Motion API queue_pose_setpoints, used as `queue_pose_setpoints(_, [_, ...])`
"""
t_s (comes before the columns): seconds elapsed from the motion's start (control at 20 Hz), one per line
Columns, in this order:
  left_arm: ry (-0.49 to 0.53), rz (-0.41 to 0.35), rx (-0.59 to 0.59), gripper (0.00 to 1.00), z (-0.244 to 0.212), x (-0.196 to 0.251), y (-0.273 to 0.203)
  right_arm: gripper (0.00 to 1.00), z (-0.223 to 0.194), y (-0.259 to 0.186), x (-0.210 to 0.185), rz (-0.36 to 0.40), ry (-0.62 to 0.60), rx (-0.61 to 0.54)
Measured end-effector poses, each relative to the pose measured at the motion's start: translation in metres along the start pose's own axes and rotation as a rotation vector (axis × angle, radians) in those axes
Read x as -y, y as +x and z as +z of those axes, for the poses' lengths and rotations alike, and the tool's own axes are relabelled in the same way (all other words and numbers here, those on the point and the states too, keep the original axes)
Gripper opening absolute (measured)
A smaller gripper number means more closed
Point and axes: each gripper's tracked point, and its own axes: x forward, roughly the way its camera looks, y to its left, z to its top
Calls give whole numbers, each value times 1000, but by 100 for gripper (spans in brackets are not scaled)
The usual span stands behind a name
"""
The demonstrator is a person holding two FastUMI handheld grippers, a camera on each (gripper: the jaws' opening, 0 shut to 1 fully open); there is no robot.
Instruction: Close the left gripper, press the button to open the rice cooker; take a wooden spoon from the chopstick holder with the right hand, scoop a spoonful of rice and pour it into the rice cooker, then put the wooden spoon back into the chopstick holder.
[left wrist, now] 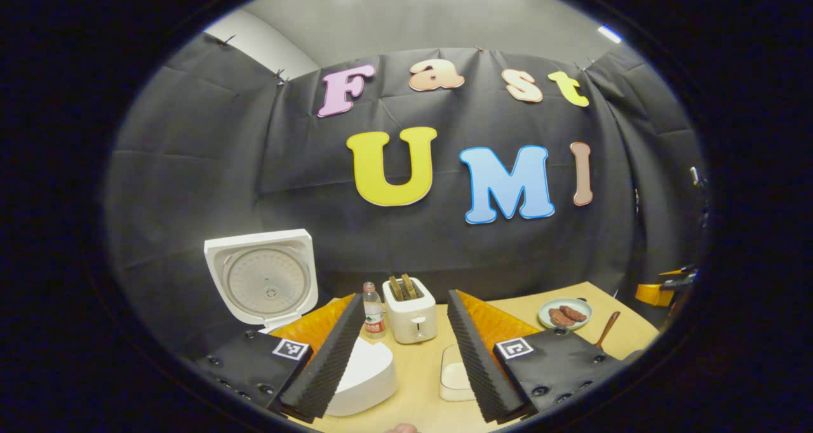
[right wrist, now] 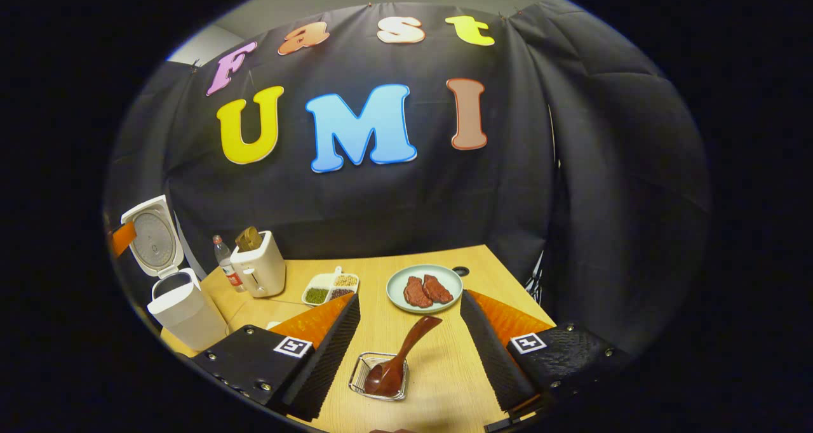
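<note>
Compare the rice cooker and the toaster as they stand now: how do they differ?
The rice cooker stands with its lid swung up and open; the toaster has no lid, with bread slices poking from its slots. The rice cooker is the bulkier and sits nearer the table's left edge. Both are white.

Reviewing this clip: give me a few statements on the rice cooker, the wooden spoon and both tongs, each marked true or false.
1. The rice cooker lid stands open. True.
2. The wooden spoon is gripped by the right tongs. False: it rests in the wire chopstick holder, between open fingers that do not touch it.
3. The left tongs are shut. False: they are open.
4. The plate holds two brownish pieces. True.
5. The toaster stands beside a bottle. True.
</note>
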Motion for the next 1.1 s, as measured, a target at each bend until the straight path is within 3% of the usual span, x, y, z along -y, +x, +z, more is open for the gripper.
queue_pose_setpoints(0.15, [-8, -3, -19, 96, -1, 8, 2, 98, -29, 26, 7, 2, 37, -90])
queue_pose_setpoints(0.5, [-31, 32, -72, 96, -11, 3, 6, 98, -76, 85, 17, -13, 157, -239])
queue_pose_setpoints(0.75, [-29, 43, -119, 96, -22, -4, 6, 97, -101, 115, 10, 17, 185, -325])
queue_pose_setpoints(0.85, [-46, 32, -114, 96, -20, -2, 5, 86, -108, 123, 7, 23, 216, -352])
queue_pose_setpoints(1.0, [-48, 38, -115, 94, -19, -7, 5, 28, -102, 115, -3, 63, 291, -367])
queue_pose_setpoints(1.1, [-52, 36, -102, 94, -14, -9, 5, 19, -93, 107, -17, 109, 291, -344])
